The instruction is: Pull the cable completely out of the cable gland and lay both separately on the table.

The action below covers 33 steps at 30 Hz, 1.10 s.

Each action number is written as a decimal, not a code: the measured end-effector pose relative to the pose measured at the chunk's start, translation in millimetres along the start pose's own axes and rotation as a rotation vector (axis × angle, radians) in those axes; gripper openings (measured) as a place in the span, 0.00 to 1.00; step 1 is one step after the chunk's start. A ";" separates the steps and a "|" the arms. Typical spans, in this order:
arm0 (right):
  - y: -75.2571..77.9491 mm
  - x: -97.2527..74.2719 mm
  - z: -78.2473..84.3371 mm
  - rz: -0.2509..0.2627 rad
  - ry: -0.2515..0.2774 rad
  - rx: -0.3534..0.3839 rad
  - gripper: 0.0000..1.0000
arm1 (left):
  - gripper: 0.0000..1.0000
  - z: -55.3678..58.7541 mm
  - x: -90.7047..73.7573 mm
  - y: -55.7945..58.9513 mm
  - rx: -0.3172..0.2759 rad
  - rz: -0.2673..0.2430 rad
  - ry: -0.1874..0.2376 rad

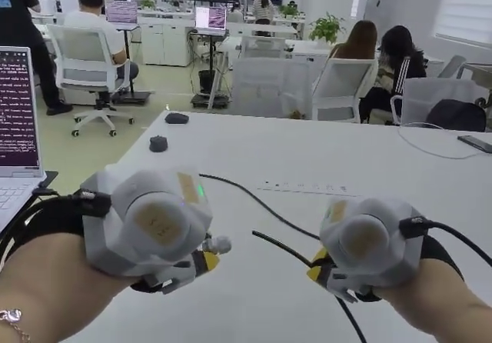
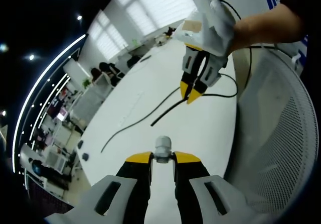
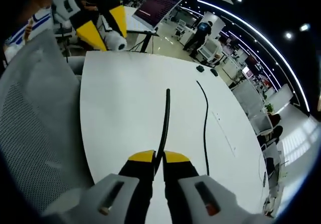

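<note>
Far left, an open laptop [image 1: 15, 120] stood off the table's edge. The white table [image 1: 369, 166] ran ahead of me, with two small dark objects [image 1: 158, 144] near its far-left corner; I could not make out what they were.

Left gripper [image 1: 201, 262]: jaws clenched on the pale grey cable gland [image 1: 217, 244]. In the left gripper view the gland [image 2: 162, 148] sat upright between the yellow tips, nothing threaded through it that I could see.

Middle: the black cable [image 1: 280, 248] lay free of the gland and well apart from it, its loose end on the tabletop pointing towards the left gripper. A second black run [image 1: 254, 201] crossed the table just beyond; same cable or not, I could not tell.

Right gripper [image 1: 317, 270]: jaws closed on the cable close to that end. In the right gripper view the cable [image 3: 165, 118] ran straight out from the tips across the white surface, the gland-holding gripper [image 3: 108, 30] up at the left.
</note>
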State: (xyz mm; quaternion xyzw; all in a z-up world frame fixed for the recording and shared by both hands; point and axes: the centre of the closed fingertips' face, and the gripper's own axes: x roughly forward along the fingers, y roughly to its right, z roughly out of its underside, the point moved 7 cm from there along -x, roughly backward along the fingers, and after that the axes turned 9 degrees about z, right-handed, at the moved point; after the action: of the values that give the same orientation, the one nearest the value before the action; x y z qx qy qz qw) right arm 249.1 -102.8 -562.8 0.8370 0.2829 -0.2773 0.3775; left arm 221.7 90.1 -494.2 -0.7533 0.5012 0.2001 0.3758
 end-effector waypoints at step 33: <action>28.8 15.7 108.6 -0.050 -0.092 0.735 0.42 | 0.17 57.8 118.3 25.5 0.076 0.415 -0.042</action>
State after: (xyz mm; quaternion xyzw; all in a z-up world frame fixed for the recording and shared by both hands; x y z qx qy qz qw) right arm 252.4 -200.3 -620.7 0.8963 0.1676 -0.4067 0.0571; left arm 252.3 57.4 -620.6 -0.6146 0.6450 0.2699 0.3652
